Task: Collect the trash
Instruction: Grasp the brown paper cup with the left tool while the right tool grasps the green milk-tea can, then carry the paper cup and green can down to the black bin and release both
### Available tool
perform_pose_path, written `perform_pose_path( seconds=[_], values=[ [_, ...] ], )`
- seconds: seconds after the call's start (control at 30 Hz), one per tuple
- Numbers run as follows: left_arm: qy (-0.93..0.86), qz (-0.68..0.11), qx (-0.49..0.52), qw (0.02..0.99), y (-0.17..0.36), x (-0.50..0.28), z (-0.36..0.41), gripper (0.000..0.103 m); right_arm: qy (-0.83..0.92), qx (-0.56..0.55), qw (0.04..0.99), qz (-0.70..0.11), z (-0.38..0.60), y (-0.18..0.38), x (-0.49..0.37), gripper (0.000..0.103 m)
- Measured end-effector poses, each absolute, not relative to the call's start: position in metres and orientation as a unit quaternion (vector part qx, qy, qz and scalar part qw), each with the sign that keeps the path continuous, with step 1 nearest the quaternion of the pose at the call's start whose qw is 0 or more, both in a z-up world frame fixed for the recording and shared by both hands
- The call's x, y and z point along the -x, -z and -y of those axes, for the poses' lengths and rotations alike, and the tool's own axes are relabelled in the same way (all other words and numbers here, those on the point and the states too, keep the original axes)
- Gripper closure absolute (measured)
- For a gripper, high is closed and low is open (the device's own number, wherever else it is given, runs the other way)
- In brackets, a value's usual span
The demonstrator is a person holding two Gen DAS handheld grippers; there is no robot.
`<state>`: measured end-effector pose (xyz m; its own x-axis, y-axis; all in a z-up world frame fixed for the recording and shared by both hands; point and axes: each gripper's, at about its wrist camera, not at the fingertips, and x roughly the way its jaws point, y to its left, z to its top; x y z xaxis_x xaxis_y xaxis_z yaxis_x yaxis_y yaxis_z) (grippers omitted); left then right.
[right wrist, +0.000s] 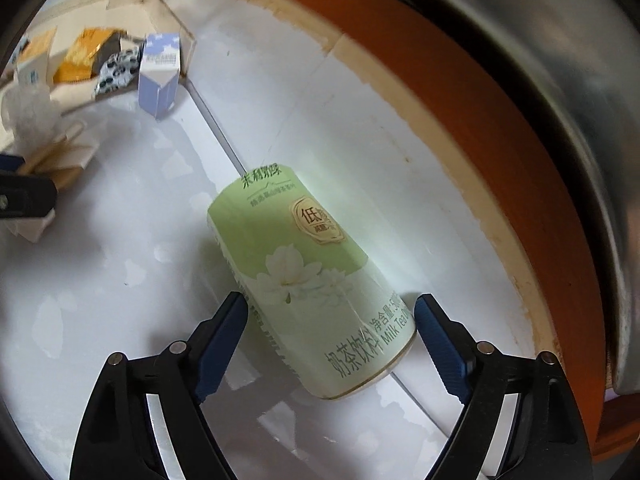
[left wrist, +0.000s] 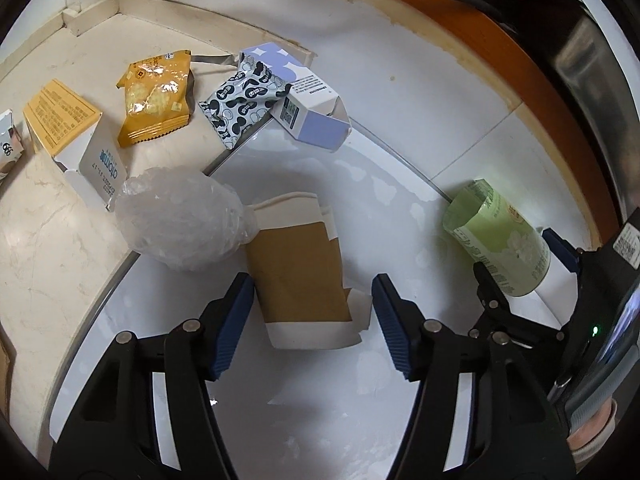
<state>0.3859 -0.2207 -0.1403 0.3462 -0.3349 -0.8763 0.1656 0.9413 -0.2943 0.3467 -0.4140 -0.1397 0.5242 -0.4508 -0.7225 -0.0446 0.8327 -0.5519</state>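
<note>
In the left wrist view, the left gripper [left wrist: 312, 316] pointed down at a flattened paper cup [left wrist: 300, 268] lying on the white floor [left wrist: 280, 420]. Its jaws stood apart on either side of the cup; the left blue pad sat right at the cup's edge and the right pad stood just clear of the torn rim, so no clamp showed. A crumpled clear plastic bag [left wrist: 182, 218] rested against the cup's upper left side. Farther off lay a yellow carton [left wrist: 64, 128], a yellow cracker packet [left wrist: 156, 100], a black-and-white wrapper [left wrist: 244, 100] and a lilac carton [left wrist: 308, 104], with the wrapper overlapping the lilac carton. At the right edge, the right gripper [left wrist: 524, 256] straddled a green bottle [left wrist: 496, 236].

In the right wrist view, the right gripper [right wrist: 330, 320] had its jaws wide apart around the lower end of the green bottle [right wrist: 304, 272], which lay on its side on the floor [right wrist: 100, 280]. The left pad was at the bottle's side, while the right pad stood just beside it with a sliver of gap. The lilac carton [right wrist: 160, 76] lay far back on the left, beside the blurred packets.
</note>
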Motion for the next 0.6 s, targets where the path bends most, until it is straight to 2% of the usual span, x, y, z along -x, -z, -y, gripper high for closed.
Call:
perform_pose_path(
  seconds=[0.33,0.6],
  values=[
    [0.158,-0.530,0.086,0.829,0.130,-0.367,0.201,0.046,0.119,0.181,0.846,-0.488,0.422,0.116,-0.328,0.022],
    [0.182,-0.506,0.077,0.840,0.097,-0.317,0.167,0.046,0.071,0.033,0.868,-0.491,0.414,0.070,-0.287,0.023]
  ],
)
